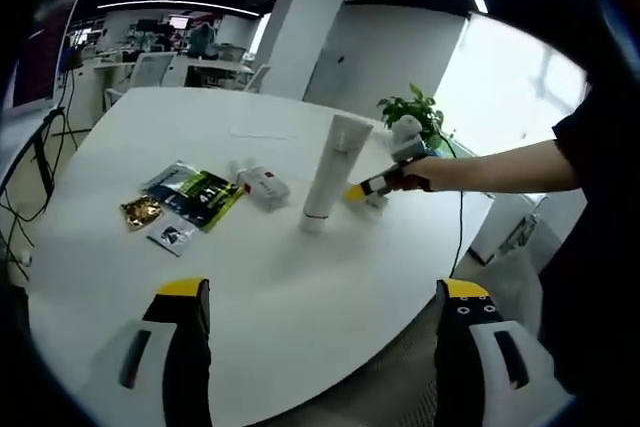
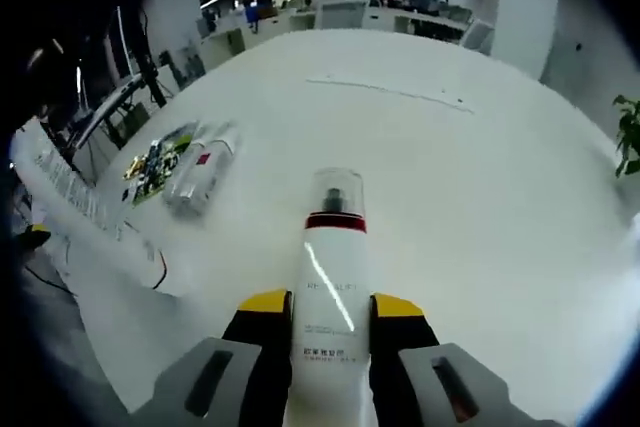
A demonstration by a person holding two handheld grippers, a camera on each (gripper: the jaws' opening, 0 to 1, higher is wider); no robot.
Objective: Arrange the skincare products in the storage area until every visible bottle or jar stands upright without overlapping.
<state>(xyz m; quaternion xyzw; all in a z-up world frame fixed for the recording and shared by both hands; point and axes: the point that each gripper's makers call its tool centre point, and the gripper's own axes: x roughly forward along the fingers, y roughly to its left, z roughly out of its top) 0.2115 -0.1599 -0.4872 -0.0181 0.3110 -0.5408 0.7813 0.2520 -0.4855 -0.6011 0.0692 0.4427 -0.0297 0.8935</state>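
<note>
A tall white tube (image 1: 332,165) with a red band and clear cap (image 2: 334,195) stands cap-down on the white table (image 1: 300,287), leaning slightly. My right gripper (image 2: 330,304) is shut on it, a yellow-tipped finger on each side; in the left gripper view the right gripper (image 1: 368,190) meets the tube's lower part from the right. A small bottle with a red label (image 1: 262,185) (image 2: 200,172) lies on its side left of the tube. My left gripper (image 1: 325,307) hovers open over the table's near edge, well short of the tube.
Flat sachets (image 1: 198,195) (image 2: 155,160), a gold packet (image 1: 141,211) and a small sachet (image 1: 172,237) lie left of the lying bottle. A potted plant (image 1: 412,109) stands at the far table edge. A person's arm (image 1: 500,167) reaches in from the right.
</note>
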